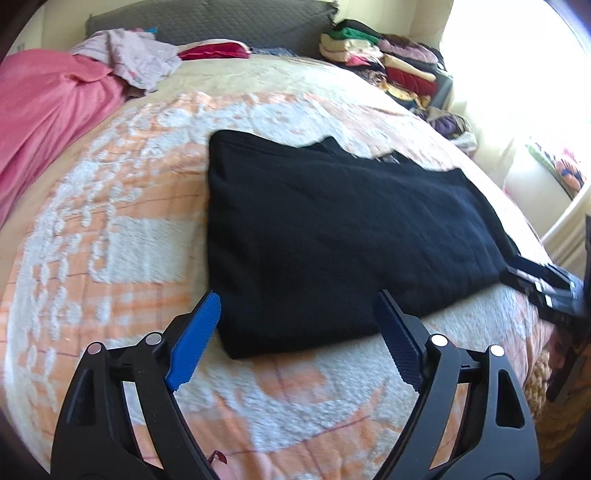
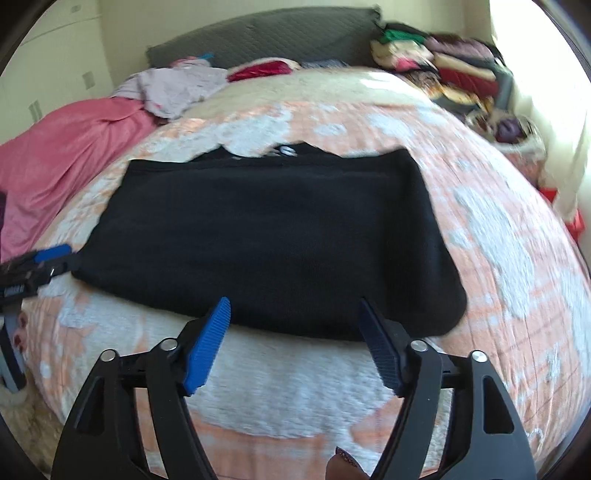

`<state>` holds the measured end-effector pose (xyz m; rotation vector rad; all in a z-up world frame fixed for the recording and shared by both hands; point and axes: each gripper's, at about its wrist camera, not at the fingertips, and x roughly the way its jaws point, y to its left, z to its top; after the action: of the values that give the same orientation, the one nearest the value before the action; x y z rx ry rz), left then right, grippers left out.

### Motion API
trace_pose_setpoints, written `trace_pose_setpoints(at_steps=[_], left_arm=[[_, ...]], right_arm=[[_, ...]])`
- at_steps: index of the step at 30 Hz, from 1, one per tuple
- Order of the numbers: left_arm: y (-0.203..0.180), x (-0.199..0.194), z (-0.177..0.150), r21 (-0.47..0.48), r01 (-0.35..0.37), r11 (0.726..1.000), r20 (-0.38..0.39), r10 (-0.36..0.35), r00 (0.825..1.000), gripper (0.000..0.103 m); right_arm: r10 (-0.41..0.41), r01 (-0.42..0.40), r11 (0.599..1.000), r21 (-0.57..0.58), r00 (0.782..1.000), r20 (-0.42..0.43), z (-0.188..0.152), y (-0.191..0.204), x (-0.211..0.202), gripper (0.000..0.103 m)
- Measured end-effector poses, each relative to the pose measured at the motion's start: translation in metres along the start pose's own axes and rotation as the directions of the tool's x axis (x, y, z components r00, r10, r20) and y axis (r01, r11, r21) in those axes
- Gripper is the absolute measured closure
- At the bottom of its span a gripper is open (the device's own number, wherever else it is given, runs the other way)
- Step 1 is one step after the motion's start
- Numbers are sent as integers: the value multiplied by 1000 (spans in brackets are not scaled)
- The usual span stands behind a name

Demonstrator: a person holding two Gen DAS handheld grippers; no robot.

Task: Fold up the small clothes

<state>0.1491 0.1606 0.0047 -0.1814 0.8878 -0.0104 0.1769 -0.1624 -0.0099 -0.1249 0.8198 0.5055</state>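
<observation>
A black garment [image 1: 343,236] lies folded flat into a rectangle on the orange-and-white bedspread [image 1: 110,236]; it also shows in the right wrist view [image 2: 266,240]. My left gripper [image 1: 297,306] is open and empty, just above the garment's near left corner. My right gripper [image 2: 295,310] is open and empty, over the garment's near edge. In the left wrist view the right gripper [image 1: 543,284] sits at the garment's right corner. In the right wrist view the left gripper [image 2: 37,262] sits at the garment's left corner.
A pink blanket [image 1: 48,122] and a lilac cloth [image 1: 136,59] lie at the far left. A red item [image 1: 214,51] lies by the grey headboard [image 1: 221,18]. A stack of folded clothes [image 1: 391,62] stands at the far right corner. The bed's right edge drops off by the window.
</observation>
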Motion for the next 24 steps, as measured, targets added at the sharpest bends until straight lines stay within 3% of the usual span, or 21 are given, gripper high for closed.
trace_pose_setpoints(at_steps=[9, 18, 24], left_arm=[[46, 5, 36, -104, -56, 993, 0, 57, 998, 18], [68, 30, 61, -131, -82, 988, -41, 77, 996, 17], [74, 43, 67, -124, -108, 986, -63, 101, 993, 17]], right_arm=[[40, -33, 964, -265, 999, 24, 13, 88, 9, 17], [91, -82, 902, -424, 996, 1, 13, 155, 35, 17], [45, -37, 850, -525, 999, 2, 4, 190, 53, 14]])
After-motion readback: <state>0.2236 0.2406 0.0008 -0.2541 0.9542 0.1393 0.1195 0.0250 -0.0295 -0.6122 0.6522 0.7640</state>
